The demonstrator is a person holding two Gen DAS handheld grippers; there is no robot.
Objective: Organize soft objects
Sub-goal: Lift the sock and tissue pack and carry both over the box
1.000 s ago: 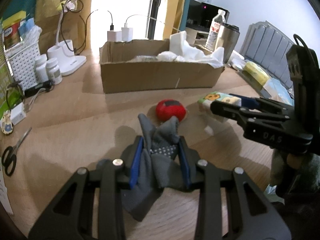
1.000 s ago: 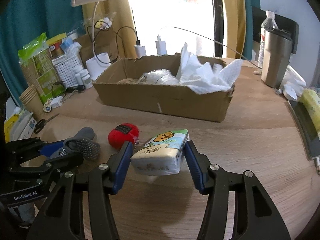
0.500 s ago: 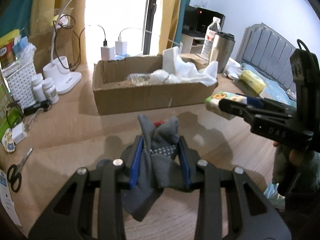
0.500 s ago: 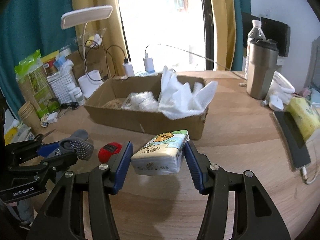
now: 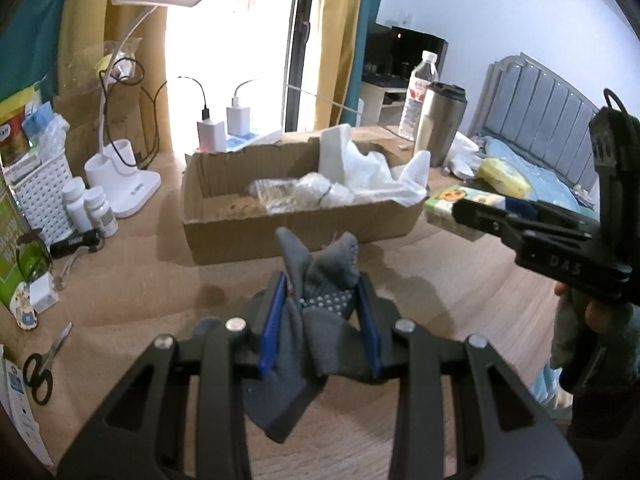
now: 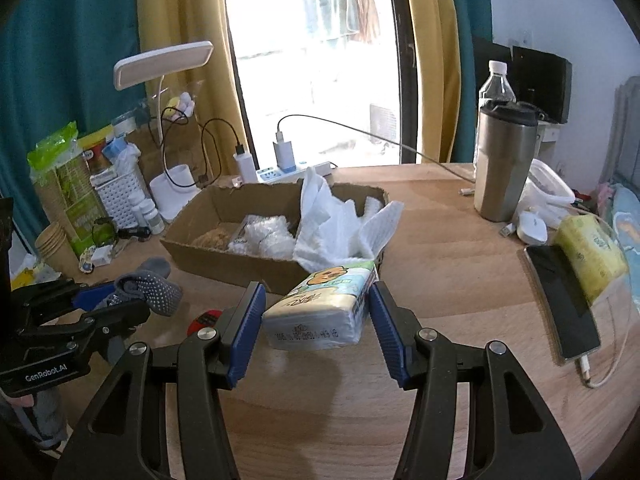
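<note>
My left gripper (image 5: 322,292) is shut on a grey sock (image 5: 316,312) with white grip dots and holds it above the table in front of the cardboard box (image 5: 296,224). My right gripper (image 6: 316,300) is shut on a tissue pack (image 6: 320,308) with a cartoon print, held above the table near the box's (image 6: 236,264) right front corner. The sock (image 6: 150,286) and left gripper (image 6: 86,306) show at the left of the right wrist view. The tissue pack (image 5: 452,204) shows at the right of the left wrist view. A red soft ball (image 6: 206,318) lies on the table, mostly hidden behind my right fingers.
The box holds white paper (image 6: 332,224) and plastic-wrapped items (image 6: 264,236). A steel tumbler (image 6: 506,160), water bottle (image 6: 494,84), phone (image 6: 560,300) and yellow pack (image 6: 588,252) sit at the right. A lamp (image 5: 124,176), white basket (image 5: 40,196), pill bottles (image 5: 90,208) and scissors (image 5: 40,364) are at the left.
Both grippers have risen and moved toward the box with their loads. The red ball has dropped out of the left wrist view and is nearly hidden in the right.
</note>
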